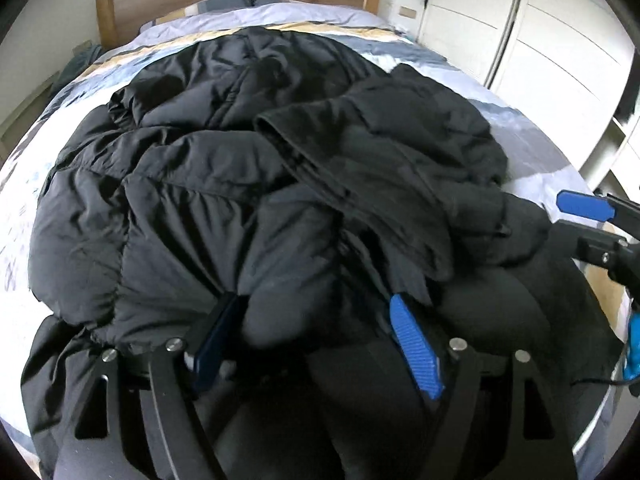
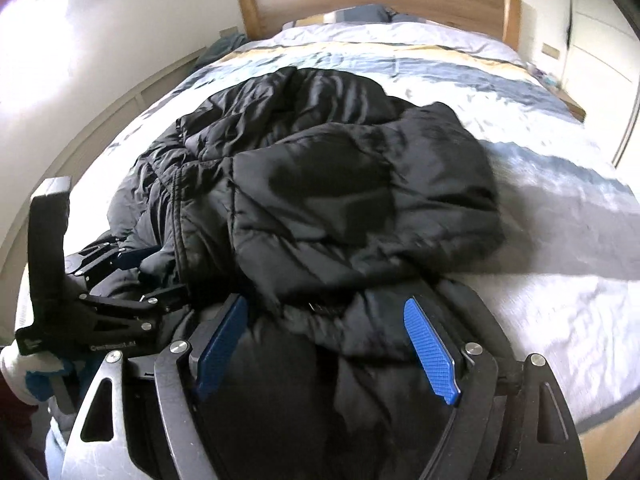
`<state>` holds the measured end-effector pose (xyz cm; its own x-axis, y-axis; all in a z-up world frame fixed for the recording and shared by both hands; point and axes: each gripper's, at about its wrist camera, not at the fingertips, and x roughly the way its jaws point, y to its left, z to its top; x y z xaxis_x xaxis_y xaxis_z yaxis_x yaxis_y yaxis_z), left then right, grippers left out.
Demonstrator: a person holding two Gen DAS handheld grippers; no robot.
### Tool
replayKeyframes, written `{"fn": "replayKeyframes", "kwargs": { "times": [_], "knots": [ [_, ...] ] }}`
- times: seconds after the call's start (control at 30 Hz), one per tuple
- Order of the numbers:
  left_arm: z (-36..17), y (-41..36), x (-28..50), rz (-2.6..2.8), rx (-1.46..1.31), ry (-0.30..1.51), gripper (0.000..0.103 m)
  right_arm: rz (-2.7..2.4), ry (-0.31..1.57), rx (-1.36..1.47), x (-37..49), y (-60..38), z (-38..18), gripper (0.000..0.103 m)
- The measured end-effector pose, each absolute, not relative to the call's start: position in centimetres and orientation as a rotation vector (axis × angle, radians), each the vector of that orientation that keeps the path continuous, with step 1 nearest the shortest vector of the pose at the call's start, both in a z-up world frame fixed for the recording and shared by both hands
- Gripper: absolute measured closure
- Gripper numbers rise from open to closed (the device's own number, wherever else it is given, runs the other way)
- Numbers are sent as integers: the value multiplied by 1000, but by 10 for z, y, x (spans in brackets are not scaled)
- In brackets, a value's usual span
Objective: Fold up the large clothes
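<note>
Black puffy down coat lay bunched across the bed, hem at its near edge. Judged light, slippery, springy: best pinched at hem or seams. Left gripper and right gripper pitched steeply down, jaws wide with padding bulging between; firm hold unclear.

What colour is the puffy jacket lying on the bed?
Black; the jacket shows best in the right wrist view, on the bed.
</note>
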<state>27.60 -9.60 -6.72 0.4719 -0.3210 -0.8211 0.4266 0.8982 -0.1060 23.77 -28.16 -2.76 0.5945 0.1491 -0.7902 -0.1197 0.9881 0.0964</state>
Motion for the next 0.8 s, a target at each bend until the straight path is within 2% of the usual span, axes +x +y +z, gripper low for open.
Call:
{"fn": "replayKeyframes", "kwargs": {
  "times": [0.3,0.47,0.8],
  "knots": [
    [-17,-55,222,-479,47,943,28,98,870,80,155,-326,8,22],
    [12,-6,186,-460,-34,900,27,64,836,105,103,-350,27,21],
    [4,103,106,-403,-165,935,27,-38,836,226,7,-405,15,18]
  ]
}}
